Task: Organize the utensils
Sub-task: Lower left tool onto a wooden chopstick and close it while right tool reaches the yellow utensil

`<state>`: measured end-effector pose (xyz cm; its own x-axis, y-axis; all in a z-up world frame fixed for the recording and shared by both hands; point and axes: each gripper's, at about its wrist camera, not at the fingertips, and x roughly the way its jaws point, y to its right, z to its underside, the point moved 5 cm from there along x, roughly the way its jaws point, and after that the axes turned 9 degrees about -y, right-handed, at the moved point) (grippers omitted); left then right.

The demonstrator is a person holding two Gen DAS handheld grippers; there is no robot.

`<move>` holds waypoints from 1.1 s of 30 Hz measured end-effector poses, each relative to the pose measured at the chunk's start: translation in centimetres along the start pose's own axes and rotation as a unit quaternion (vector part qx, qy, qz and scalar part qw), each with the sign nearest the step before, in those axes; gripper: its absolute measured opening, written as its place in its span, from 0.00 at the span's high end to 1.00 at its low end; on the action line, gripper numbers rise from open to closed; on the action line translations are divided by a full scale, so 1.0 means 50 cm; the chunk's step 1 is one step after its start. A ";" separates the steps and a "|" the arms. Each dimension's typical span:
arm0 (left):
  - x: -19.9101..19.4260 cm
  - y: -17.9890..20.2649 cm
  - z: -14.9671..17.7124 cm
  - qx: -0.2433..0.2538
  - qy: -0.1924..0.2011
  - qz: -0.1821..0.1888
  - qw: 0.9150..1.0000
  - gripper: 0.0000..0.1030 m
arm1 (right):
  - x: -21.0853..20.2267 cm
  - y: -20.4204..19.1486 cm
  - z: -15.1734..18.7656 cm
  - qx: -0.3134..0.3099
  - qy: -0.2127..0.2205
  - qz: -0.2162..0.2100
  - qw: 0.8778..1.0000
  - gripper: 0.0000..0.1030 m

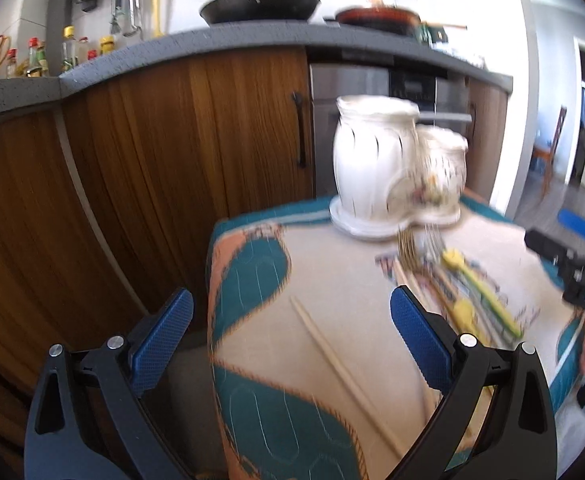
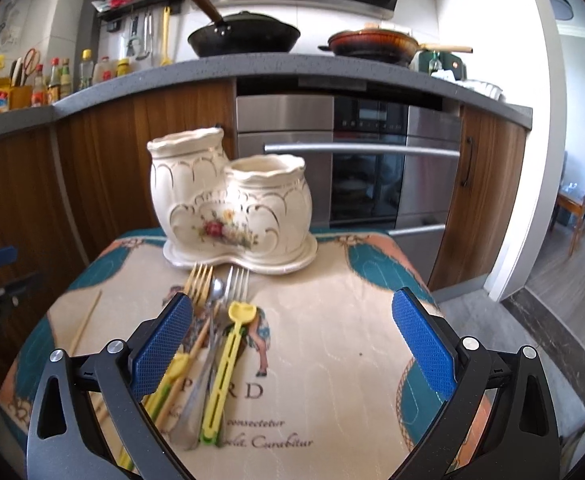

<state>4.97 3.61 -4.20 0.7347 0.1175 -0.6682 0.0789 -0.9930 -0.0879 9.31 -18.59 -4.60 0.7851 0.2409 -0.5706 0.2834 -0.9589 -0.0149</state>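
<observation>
- Utensils lie in a loose bundle on the printed cream-and-teal tablecloth (image 2: 332,360), just near of the cream ceramic two-pot holder with a flower motif (image 2: 236,204), which stands at the far edge.
- Right gripper (image 2: 292,336) hangs wide open above the cloth, holding nothing; its left blue pad (image 2: 160,344) overlaps the bundle in view, contact unclear.
- Left gripper (image 1: 292,340) is equally wide open and empty, over the cloth's left edge.
- Counted: one gold fork (image 2: 199,280), one silver fork (image 2: 238,278), one silver spoon (image 2: 216,290), two yellow plastic utensils (image 2: 228,364).
- One pale wooden chopstick (image 2: 86,322) lies apart, left; others in the bundle are too blurred to count.
</observation>
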 end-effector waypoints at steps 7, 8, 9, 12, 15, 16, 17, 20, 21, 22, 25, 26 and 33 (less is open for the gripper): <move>0.031 0.022 0.032 0.029 -0.068 0.004 0.997 0.14 | -0.006 0.004 0.027 -0.005 -0.038 -0.029 0.999 0.04; 0.033 0.022 0.032 0.031 -0.074 0.005 0.997 0.14 | -0.005 0.001 0.031 -0.009 -0.045 -0.033 0.998 0.04; 0.037 0.021 0.032 0.029 -0.084 0.009 0.996 0.14 | -0.005 -0.002 0.033 -0.014 -0.051 -0.038 0.998 0.04; 0.051 0.019 0.034 0.018 -0.106 0.028 0.994 0.15 | -0.003 -0.008 0.036 -0.027 -0.067 -0.043 0.996 0.04; 0.071 0.027 0.041 0.034 -0.129 0.025 0.991 0.16 | 0.004 -0.010 0.034 -0.035 -0.083 -0.040 0.995 0.04; 0.077 0.029 0.042 0.037 -0.135 0.024 0.990 0.19 | 0.008 -0.010 0.034 -0.039 -0.087 -0.038 0.995 0.04; 0.083 0.029 0.044 0.038 -0.141 0.025 0.989 0.21 | 0.011 -0.010 0.033 -0.044 -0.092 -0.038 0.994 0.05; 0.102 0.025 0.050 0.024 -0.170 0.043 0.984 0.31 | 0.028 -0.015 0.028 -0.061 -0.112 -0.038 0.991 0.07; 0.108 0.024 0.053 0.022 -0.176 0.045 0.983 0.34 | 0.035 -0.017 0.026 -0.067 -0.120 -0.038 0.990 0.12; 0.111 0.024 0.055 0.023 -0.181 0.046 0.982 0.39 | 0.042 -0.019 0.023 -0.070 -0.127 -0.037 0.989 0.20; 0.117 0.025 0.062 0.029 -0.187 0.049 0.981 0.49 | 0.064 -0.026 0.020 -0.069 -0.151 -0.050 0.985 0.32; 0.117 0.025 0.061 0.031 -0.188 0.051 0.980 0.56 | 0.073 -0.029 0.020 -0.068 -0.159 -0.055 0.983 0.33; 0.128 0.020 0.047 0.028 -0.196 0.060 0.978 0.87 | 0.111 -0.048 0.033 -0.065 -0.196 -0.077 0.975 0.35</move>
<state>8.18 3.38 -10.31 0.4212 0.0072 -0.9070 -0.0365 -0.9990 -0.0249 12.08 -15.21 -9.10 0.4636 0.2796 -0.8408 0.4682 -0.8829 -0.0355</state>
